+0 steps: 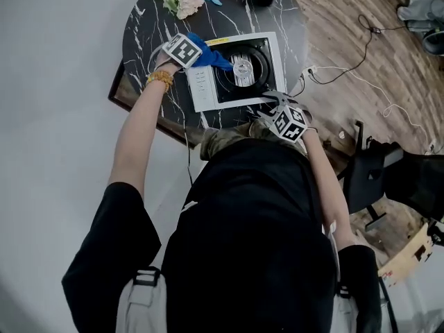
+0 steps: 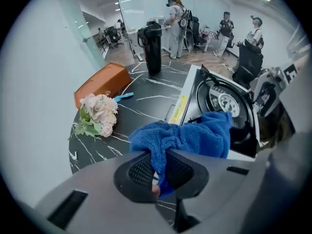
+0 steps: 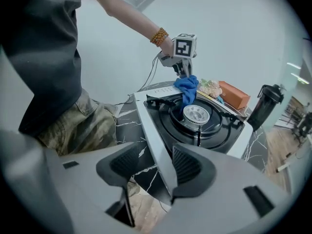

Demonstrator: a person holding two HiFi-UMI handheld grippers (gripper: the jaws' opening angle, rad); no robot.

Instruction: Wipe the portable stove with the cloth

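The portable stove (image 1: 201, 89) is white with a black burner (image 1: 243, 66) and sits on a round black marble table (image 1: 142, 26). My left gripper (image 1: 194, 53) is shut on a blue cloth (image 1: 211, 57) at the stove's far left side. In the left gripper view the cloth (image 2: 195, 138) bunches out of the shut jaws of the left gripper (image 2: 158, 167) and drapes onto the stove (image 2: 192, 82). My right gripper (image 3: 156, 167) stands open at the stove's near corner, the white rim (image 3: 146, 116) running between its jaws. The left pad stands apart from the rim.
A bunch of pale flowers (image 2: 97, 113), an orange box (image 2: 105, 82) and a black bottle (image 2: 152, 48) stand on the table beyond the stove. Cables (image 1: 361, 61) lie on the wood floor at the right, near a black chair (image 1: 388, 175). People stand far off.
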